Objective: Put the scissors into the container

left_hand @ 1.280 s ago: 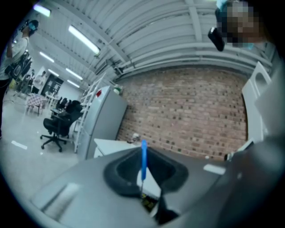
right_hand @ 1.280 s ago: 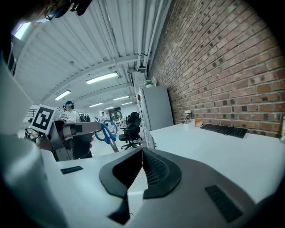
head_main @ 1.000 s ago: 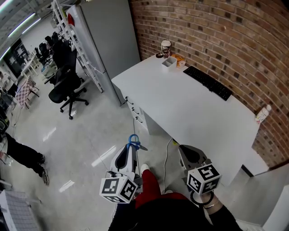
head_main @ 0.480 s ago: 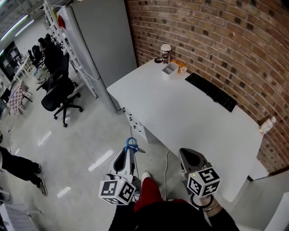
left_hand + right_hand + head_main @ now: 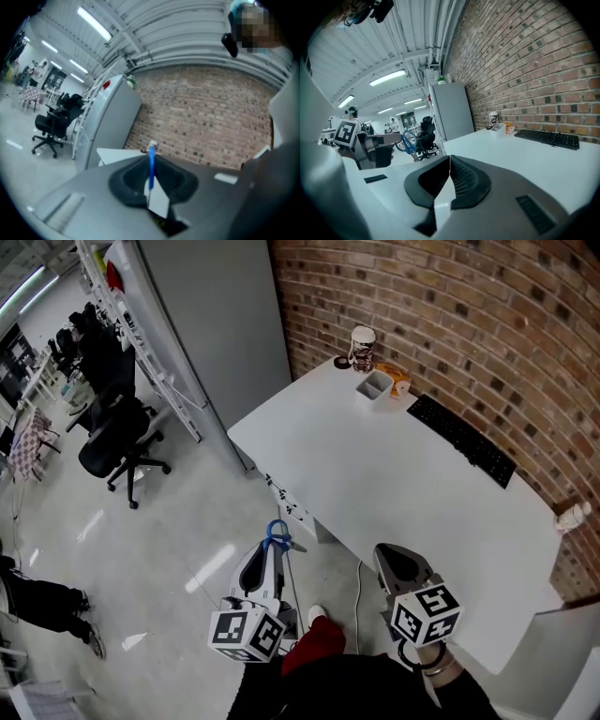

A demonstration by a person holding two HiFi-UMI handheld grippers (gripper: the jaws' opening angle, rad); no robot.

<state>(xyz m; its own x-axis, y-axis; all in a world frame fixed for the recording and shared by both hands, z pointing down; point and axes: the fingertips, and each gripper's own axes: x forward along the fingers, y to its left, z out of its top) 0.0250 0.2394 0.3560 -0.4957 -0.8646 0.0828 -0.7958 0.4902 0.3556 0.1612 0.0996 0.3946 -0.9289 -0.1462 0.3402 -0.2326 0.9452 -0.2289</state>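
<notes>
1. Blue-handled scissors (image 5: 277, 536) are clamped edge-on between the jaws of the left gripper (image 5: 271, 554). Their handle loops stick out past the tips, over the floor (image 5: 169, 521) just off the counter (image 5: 375, 484).
2. Right gripper (image 5: 395, 557) has its jaws pressed together on nothing and hangs at the counter's near edge.
3. Container (image 5: 374, 384) sits at the counter's far corner, beside a cup (image 5: 363, 347) and near a keyboard (image 5: 461, 438), well apart from the scissors.
</notes>
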